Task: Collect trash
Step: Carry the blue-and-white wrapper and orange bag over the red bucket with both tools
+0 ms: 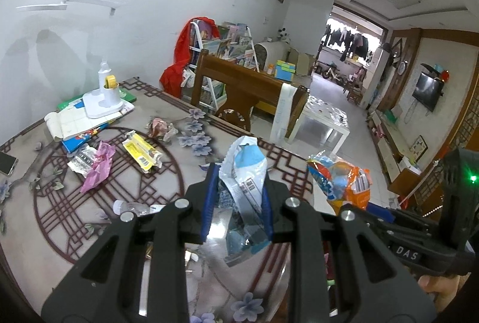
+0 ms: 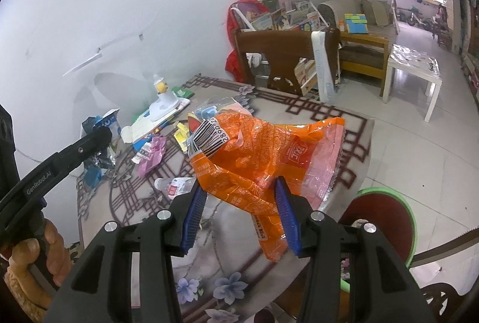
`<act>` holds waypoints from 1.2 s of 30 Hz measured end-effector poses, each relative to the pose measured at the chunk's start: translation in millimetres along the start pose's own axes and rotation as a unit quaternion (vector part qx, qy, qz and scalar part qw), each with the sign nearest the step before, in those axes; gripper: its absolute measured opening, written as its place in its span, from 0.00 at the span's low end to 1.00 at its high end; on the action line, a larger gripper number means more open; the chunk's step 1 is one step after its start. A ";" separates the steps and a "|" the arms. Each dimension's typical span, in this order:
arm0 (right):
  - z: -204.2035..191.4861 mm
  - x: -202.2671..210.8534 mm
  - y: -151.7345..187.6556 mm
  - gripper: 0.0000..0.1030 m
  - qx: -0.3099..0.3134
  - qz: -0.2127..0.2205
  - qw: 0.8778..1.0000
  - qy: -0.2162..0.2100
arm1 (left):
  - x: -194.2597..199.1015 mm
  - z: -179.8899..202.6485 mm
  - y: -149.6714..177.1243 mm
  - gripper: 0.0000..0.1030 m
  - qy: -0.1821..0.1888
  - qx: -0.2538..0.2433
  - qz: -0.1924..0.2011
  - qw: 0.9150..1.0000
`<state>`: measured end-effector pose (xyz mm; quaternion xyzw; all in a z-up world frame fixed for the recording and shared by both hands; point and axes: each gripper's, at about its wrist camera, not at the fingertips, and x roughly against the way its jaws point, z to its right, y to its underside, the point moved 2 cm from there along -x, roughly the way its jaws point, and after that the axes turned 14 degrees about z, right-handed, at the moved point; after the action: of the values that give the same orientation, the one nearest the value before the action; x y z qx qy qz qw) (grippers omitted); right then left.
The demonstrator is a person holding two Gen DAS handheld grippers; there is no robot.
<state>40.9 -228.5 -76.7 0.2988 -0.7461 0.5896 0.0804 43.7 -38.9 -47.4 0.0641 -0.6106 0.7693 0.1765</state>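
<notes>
My left gripper is shut on a crumpled blue-and-white wrapper and holds it above the round patterned table. My right gripper is shut on a large orange snack bag, held above the table's near right edge; the bag also shows in the left wrist view. On the table lie a yellow wrapper, a pink wrapper, a silver wrapper, a crumpled pink paper and a crushed clear plastic bottle.
A stack of books with a white lamp base sits at the table's far left, a phone at its left edge. A wooden chair stands behind the table. A red stool with a green rim stands at the right.
</notes>
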 end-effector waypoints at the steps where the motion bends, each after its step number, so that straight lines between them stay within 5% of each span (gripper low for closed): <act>1: 2.9 2.3 -0.4 0.44 -0.001 0.001 1.000 0.001 | -0.9 0.8 -0.1 0.25 0.002 0.000 -0.001 1.000; 19: 67.8 40.0 -13.4 0.44 -0.021 0.017 0.998 0.051 | -23.9 68.7 8.0 0.25 0.049 -0.014 -0.020 0.999; 36: 174.7 81.7 -12.0 0.44 -0.065 0.016 0.991 0.112 | -68.5 180.6 29.5 0.26 0.110 -0.044 -0.054 0.992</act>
<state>22.0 -420.8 -79.2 0.2131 -0.7739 0.5707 0.1734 76.0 -231.6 -51.5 0.0042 -0.6166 0.7336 0.2859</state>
